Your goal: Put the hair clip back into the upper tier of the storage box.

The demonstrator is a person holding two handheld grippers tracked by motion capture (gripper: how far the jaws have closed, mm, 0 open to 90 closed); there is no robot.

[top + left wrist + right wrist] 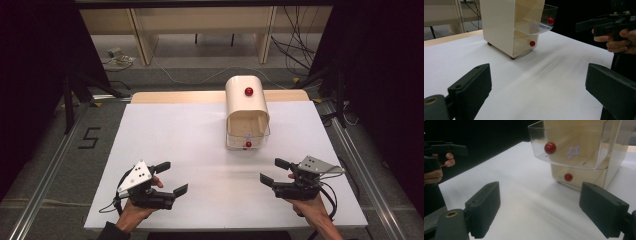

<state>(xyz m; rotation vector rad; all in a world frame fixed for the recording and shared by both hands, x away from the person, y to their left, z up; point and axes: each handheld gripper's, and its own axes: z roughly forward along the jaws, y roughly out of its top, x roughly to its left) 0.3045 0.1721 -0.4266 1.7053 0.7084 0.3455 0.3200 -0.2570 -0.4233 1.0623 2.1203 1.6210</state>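
Observation:
A cream drawer unit (pixel 245 102) stands at the back middle of the white table (pixel 200 145). Its upper clear drawer (pixel 574 147) is pulled out toward me, with a red knob (pixel 550 148) and a purple star outline (pixel 572 151) on its front. The lower drawer's red knob (pixel 568 177) sits flush with the unit beneath it. Another red knob (pixel 248 91) shows on the unit's top. My left gripper (pixel 173 177) is open near the front left, holding nothing. My right gripper (pixel 270 170) is open at the front right, well short of the drawer.
The white board has bare room between the grippers and the unit. A wooden strip (pixel 175 96) runs along the table's far edge. Beyond it are shelf legs and cables on the floor (pixel 120 57). Metal rails (pixel 45 170) flank both sides.

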